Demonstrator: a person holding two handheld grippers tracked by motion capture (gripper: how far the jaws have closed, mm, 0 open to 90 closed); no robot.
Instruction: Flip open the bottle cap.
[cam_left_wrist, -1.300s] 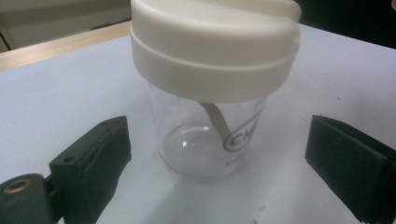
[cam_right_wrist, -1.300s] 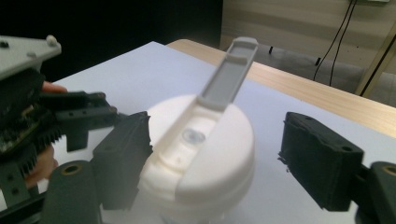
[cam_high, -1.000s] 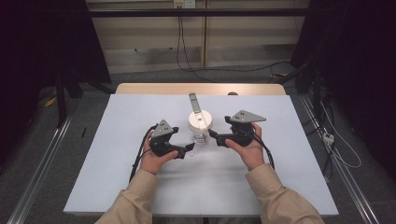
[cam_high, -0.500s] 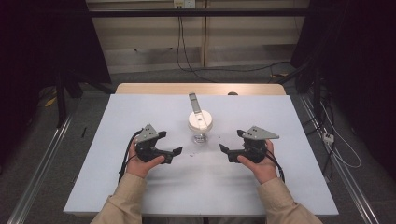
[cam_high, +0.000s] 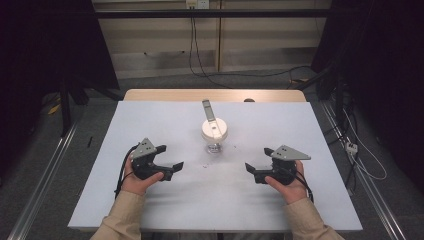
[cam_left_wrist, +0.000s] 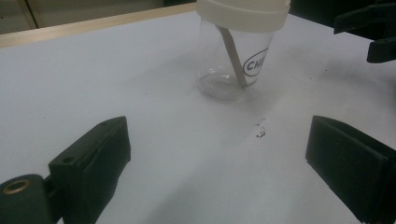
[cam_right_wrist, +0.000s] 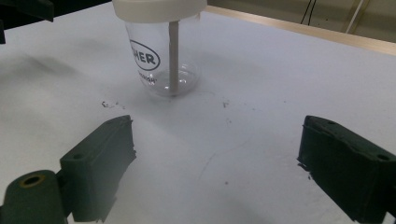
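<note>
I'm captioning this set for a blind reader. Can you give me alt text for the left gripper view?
A clear cup with a cream lid and a stick inside stands on a white table, beyond the left gripper, whose black jaws are wide apart with nothing between them.

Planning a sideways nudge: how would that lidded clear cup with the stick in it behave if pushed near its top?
The clear cup looks empty, so probably light and easily shifted. Its wide white lid and the stick poking up through it likely make it top-heavy; it may tip. Thin clear walls could flex.
</note>
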